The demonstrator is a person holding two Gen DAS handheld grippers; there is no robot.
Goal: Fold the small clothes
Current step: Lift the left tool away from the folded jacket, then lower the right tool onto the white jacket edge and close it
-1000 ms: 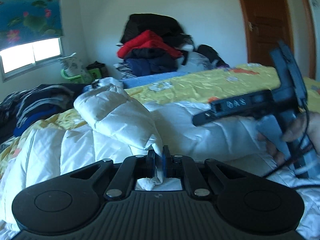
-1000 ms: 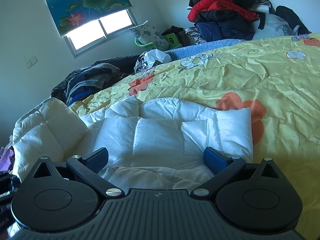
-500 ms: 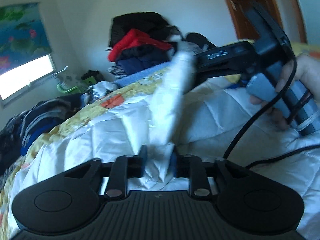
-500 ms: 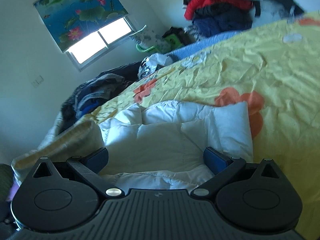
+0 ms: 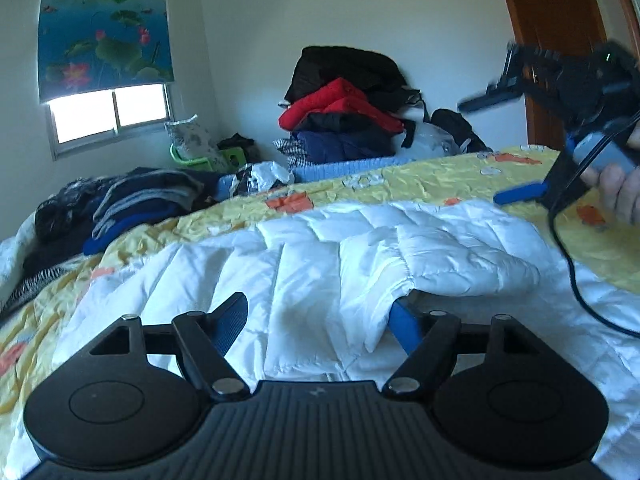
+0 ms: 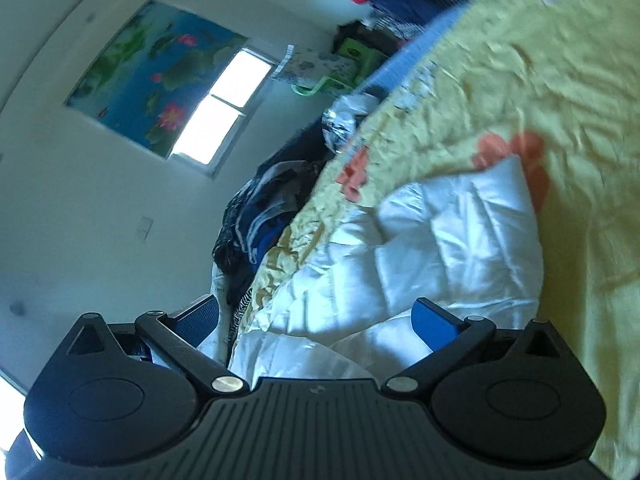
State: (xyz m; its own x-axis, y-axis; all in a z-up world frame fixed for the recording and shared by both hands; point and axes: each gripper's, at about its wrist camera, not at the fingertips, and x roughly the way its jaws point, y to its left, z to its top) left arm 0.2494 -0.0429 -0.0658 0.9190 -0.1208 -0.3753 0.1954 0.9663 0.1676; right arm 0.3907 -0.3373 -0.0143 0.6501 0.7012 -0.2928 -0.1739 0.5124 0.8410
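White quilted jacket [image 5: 360, 256] on yellow bedspread [image 5: 420, 176] with orange, seemingly floral, blotches (blue lotus-print blind [image 5: 104, 28]).

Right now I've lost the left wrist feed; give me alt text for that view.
The left gripper, its jaws opening, sits low over a white puffy jacket spread on a yellow flowered bedspread, with a fold of the jacket lying loose between the pads. At upper right a hand holds the right gripper open above the bed. Piled clothes sit against the far wall.
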